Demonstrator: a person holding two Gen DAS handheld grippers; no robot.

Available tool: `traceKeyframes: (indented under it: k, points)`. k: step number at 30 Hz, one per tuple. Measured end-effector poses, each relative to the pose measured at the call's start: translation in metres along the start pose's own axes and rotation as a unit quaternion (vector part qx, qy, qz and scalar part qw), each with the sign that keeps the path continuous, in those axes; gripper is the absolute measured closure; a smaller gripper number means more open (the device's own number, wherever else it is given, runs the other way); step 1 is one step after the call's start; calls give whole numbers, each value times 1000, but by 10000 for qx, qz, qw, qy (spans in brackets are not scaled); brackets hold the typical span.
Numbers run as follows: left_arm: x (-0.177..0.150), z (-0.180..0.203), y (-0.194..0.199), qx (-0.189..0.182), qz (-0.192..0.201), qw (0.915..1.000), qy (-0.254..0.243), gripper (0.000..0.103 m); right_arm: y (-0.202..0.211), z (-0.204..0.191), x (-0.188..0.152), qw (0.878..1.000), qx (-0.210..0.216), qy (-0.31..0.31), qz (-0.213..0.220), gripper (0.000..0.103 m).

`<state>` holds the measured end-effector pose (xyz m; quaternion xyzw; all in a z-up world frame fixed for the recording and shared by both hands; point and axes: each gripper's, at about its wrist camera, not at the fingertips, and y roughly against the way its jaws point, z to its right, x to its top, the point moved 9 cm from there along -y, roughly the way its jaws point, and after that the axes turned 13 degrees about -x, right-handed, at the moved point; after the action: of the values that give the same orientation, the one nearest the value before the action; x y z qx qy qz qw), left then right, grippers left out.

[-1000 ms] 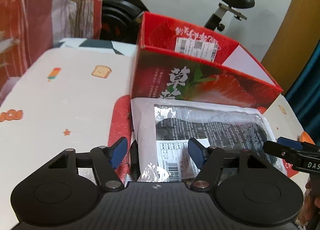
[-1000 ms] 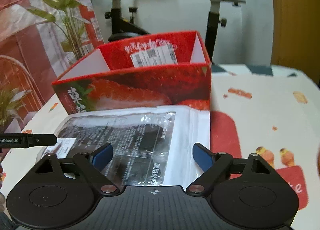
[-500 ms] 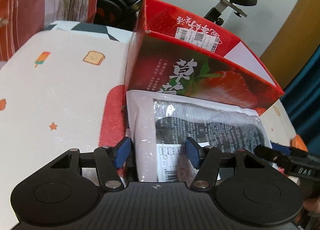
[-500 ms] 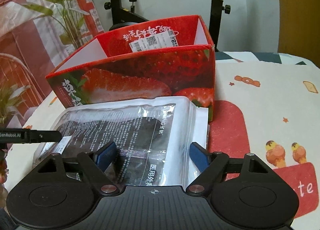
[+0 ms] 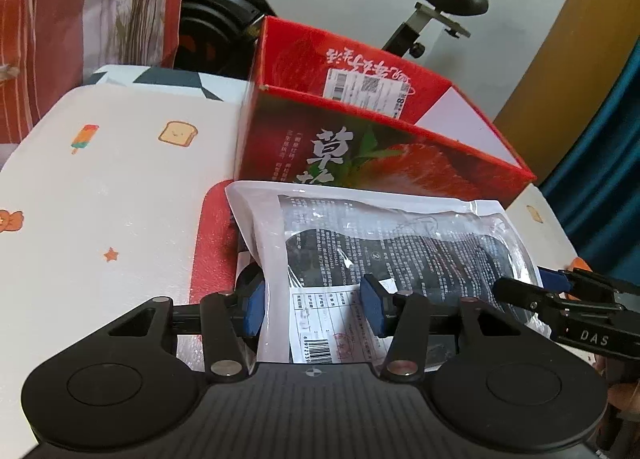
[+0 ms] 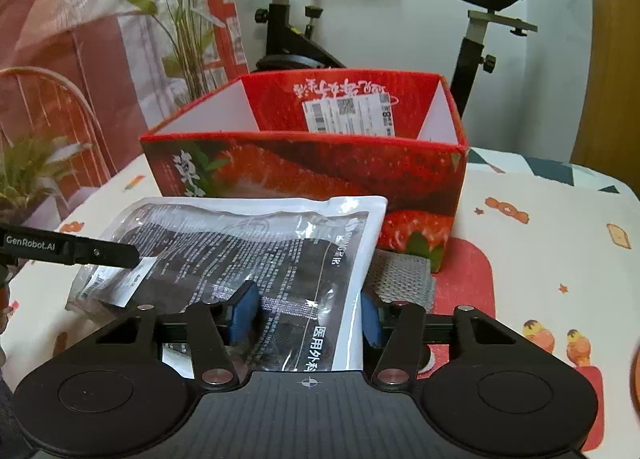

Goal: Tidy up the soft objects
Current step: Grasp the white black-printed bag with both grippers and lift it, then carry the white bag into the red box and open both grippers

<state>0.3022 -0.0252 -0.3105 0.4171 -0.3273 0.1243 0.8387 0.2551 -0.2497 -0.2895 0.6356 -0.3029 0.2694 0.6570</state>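
A soft clear plastic packet (image 5: 384, 247) with dark contents and a white border lies in front of the red strawberry box (image 5: 400, 163). My left gripper (image 5: 313, 311) has the packet's left end between its blue pads, and its jaws are closing with the pads against the film. In the right wrist view my right gripper (image 6: 307, 313) is also closing, pads pressed on the right end of the packet (image 6: 248, 243). That end sits a little off the table. Each view shows the other gripper at the packet's far end: the right gripper (image 5: 524, 285) and the left gripper's finger (image 6: 100, 251).
The open-topped box (image 6: 304, 163) stands just behind the packet, and a grey knitted item (image 6: 400, 279) lies under the packet's right end. The table has a patterned white cloth (image 5: 120, 187). An exercise bike (image 6: 288, 31) and a plant (image 6: 180, 11) stand beyond the table.
Both pairs of jaws have narrowed onto the packet's ends. The right end has come up slightly, which shows the grey knitted item beneath it.
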Motion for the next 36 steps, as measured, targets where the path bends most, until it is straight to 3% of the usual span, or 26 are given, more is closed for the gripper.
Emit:
traceKeyframes:
  k: [8,17,27,36]
  points:
    - [-2,10,21,-57,211,9997,-54,52,25,0,7,9997,61,-27,215,57]
    - [21,31,45,-116,533,9976,-428,52,51,0,34,9981,118,-63,603,57]
    - [76,49,47,-229,902,9926,-782,52,51,15,85,9956,105,-177,916,57]
    - [150,52,3,-299,1032,9896,-955,52,13,41,154,9931,-186,-207,1136,57]
